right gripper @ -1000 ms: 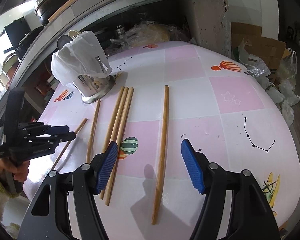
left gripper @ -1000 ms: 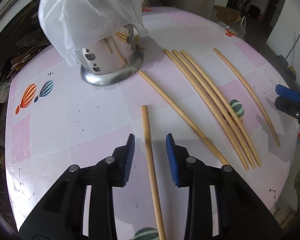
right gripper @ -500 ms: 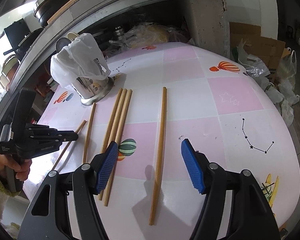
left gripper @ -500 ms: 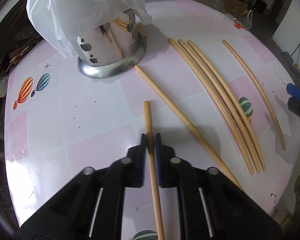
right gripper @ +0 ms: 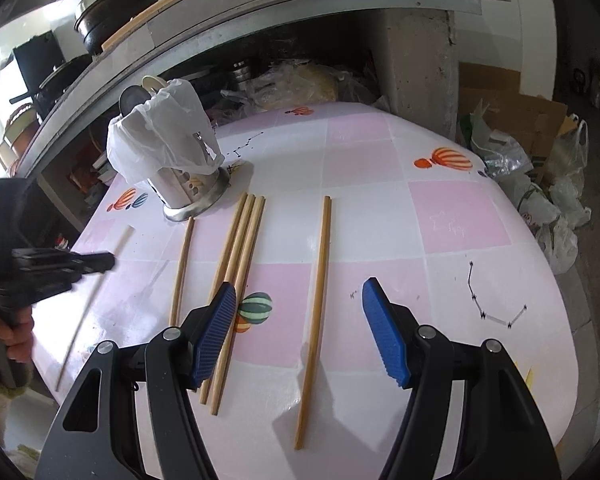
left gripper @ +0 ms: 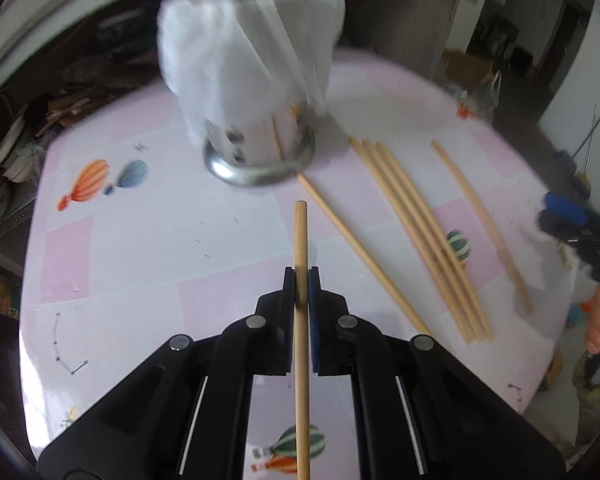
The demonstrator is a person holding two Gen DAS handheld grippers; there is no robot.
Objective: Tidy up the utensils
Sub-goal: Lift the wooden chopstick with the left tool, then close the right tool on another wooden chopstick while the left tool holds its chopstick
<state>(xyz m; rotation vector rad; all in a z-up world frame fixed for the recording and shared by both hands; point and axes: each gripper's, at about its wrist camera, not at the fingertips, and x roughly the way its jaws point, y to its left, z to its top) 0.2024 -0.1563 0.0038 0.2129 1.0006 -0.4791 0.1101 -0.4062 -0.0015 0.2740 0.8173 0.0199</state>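
- Gripping one wooden chopstick (left gripper: 301, 240), the left gripper (left gripper: 301, 286) has its jaws clenched on the stick partway along its length; the tip sticks out ahead of the blue pads, and the rest runs back under the gripper body.
- In the right wrist view, that same stick shows as a pale blurred line at the far left, slanting above the table (right gripper: 452, 216), with the left gripper (right gripper: 104, 261) held by a hand (right gripper: 14, 336) at the frame edge.
- Behind and just left of the loose sticks stands a shiny metal utensil holder (right gripper: 194, 192) with a flared base, a white plastic bag (right gripper: 160, 136) draped over its top. A few sticks show inside it through the side openings.
- A lone chopstick (right gripper: 182, 268) lies just in front of the holder's base, its far end near the rim.
- Right of it, a bundle of three chopsticks (right gripper: 236, 276) lies side by side, touching, crossing a printed balloon (right gripper: 254, 308) on the pink-and-white checked tablecloth.
- Further right, apart from the bundle, lies a single chopstick (right gripper: 318, 300).
- The right gripper (right gripper: 300, 328) hangs over the near ends of the bundle and this single stick, jaws released and wide, with nothing pressed between the blue pads.
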